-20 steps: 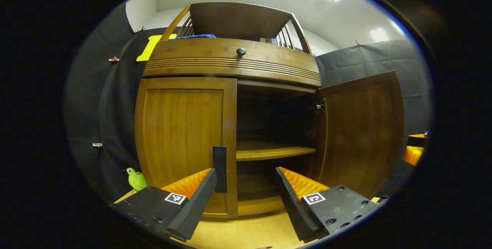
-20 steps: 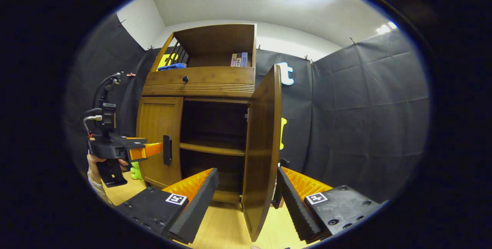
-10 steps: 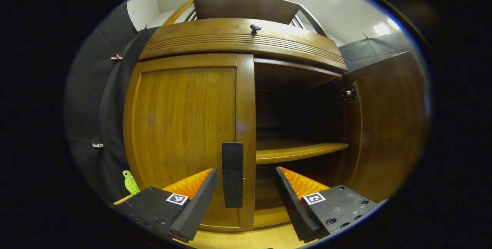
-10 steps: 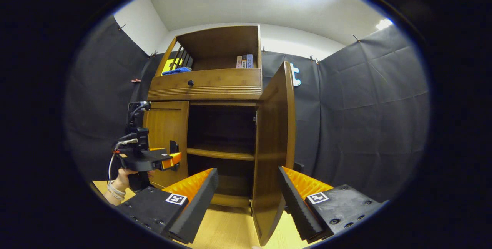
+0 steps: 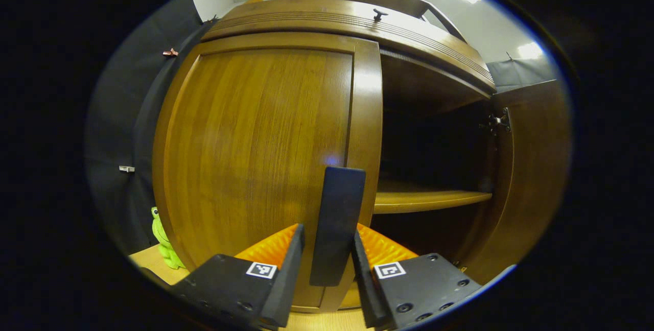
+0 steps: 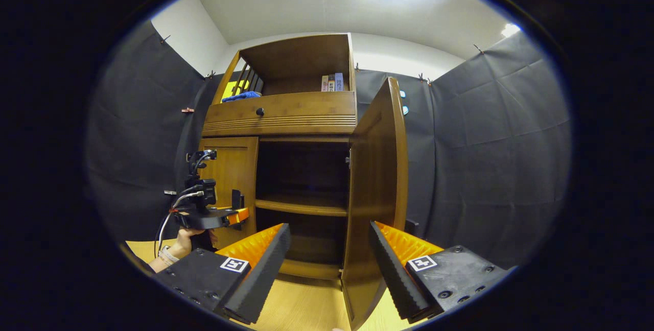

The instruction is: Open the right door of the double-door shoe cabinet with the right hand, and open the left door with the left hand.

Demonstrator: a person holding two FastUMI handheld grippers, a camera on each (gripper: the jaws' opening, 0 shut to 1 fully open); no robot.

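While the right door of brown varnished wood (image 6: 375, 203) already stands swung out edge-on at about 6 o'clock in the right gripper view, the left door of the same brown wood (image 5: 265, 157) lies flush and closed, spreading from 9 o'clock to the centre of the left gripper view. Its dark upright bar handle (image 5: 337, 226) sits near the door's free edge, at roughly 6 o'clock, and the left gripper (image 5: 327, 275) has its two fingers drawn in close on either side of that bar; whether both pads truly press on it I cannot tell, since the contact is hidden behind the bar. In the right gripper view the same tool shows at 8 o'clock, held by a hand (image 6: 186, 236) against the closed door. The right gripper (image 6: 329, 269) hangs free with its jaws wide apart, holding nothing, just in front of the open door's edge. To do this step well, I judge the grip should first be made firm on the middle of the bar, so it cannot slide along it. The pull should then follow an arc about the hinges on the door's far side, toward 9 o'clock, rather than straight back. A straight tug would likely twist the bar out of the fingers. Inside, the pale wooden shelf (image 5: 429, 201) at 3 o'clock is bare, so nothing should catch. The small green soft toy (image 5: 162, 241) at 8 o'clock stands near the door's hinge side and may be brushed if the door swings fully wide.
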